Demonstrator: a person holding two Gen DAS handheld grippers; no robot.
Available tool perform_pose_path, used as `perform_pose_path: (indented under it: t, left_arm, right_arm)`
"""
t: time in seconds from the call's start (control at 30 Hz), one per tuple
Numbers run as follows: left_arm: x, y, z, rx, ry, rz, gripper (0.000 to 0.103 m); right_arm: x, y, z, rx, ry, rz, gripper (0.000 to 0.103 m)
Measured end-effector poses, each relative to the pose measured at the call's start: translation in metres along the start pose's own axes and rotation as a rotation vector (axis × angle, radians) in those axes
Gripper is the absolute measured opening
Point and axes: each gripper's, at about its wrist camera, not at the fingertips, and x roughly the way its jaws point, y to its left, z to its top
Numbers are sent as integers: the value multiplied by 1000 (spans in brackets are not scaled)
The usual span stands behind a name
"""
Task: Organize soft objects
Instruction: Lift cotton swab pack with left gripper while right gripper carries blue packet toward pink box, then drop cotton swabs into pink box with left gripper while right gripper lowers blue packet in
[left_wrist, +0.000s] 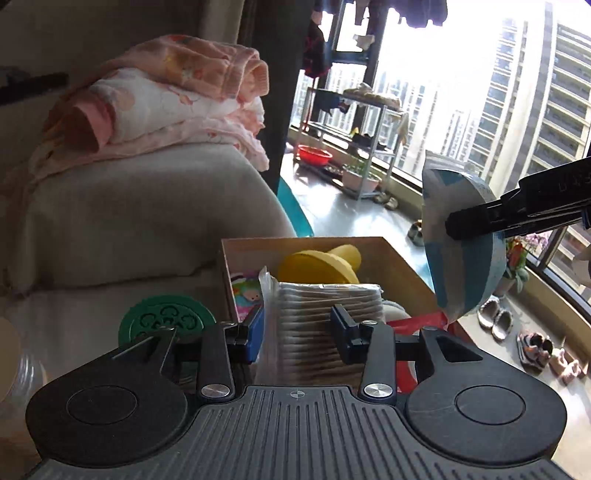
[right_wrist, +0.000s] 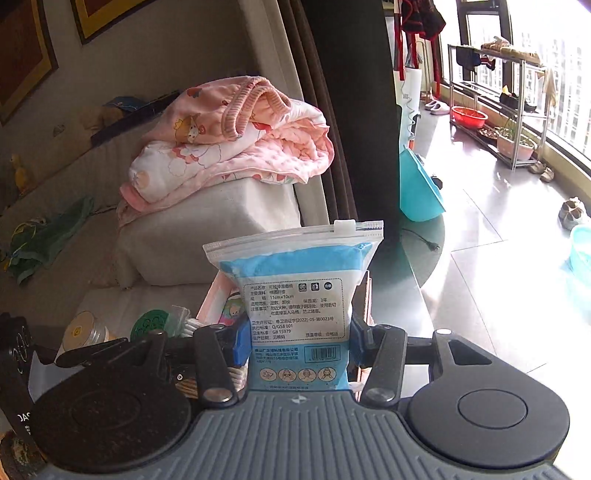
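Observation:
My left gripper is shut on a clear bag of cotton swabs, held over the near edge of an open cardboard box. In the box lie a yellow plastic toy and a colourful printed packet. My right gripper is shut on a blue and white zip pouch of cotton pads, held upright above the box. The pouch and the right gripper's fingers also show at the right of the left wrist view.
A beige sofa arm with folded pink blankets stands behind the box. A green round lid and a clear round container sit left of the box. A balcony floor with slippers lies to the right.

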Motion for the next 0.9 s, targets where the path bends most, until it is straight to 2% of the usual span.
perform_pose_path:
  t: [0.03, 0.1, 0.23, 0.33, 0.47, 0.57, 0.63, 0.7, 0.8, 0.83, 0.87, 0.9]
  left_arm:
    - [4, -1, -1, 20, 18, 24, 30]
    - [6, 1, -5, 7, 55, 6, 25]
    - [-6, -1, -10, 2, 27, -6, 24]
    - [-8, -5, -8, 35, 27, -4, 24]
    - [-13, -7, -6, 52, 11, -21, 25]
    - [-17, -7, -3, 44, -1, -35, 25]
    - [-26, -8, -3, 36, -25, -49, 25]
    - [-37, -10, -5, 36, -54, -94, 25]
    - [-40, -22, -12, 76, -36, -157, 25]
    - [-37, -26, -15, 95, -20, -157, 26]
    - [-35, -29, -18, 111, -10, -144, 28]
    - [-31, -33, -20, 137, 2, -110, 30]
  right_arm:
    - [15, -1, 0, 13, 23, 6, 50]
    - [45, -2, -1, 47, 66, 20, 50]
    - [92, 0, -3, 70, 89, -17, 50]
    - [108, -5, -1, 98, 94, 3, 51]
    - [90, -1, -1, 24, 52, -26, 55]
    - [63, 2, 0, -35, -16, -53, 61]
    - [47, -1, -1, -30, -59, -49, 61]
    - [38, -8, -5, 10, -85, -32, 61]
    - [47, -17, -13, 51, -46, -19, 43]
    - [58, -19, -16, 73, -17, -21, 33]
    - [69, -21, -19, 99, 16, -8, 29]
    - [77, -19, -22, 122, 22, -6, 29]
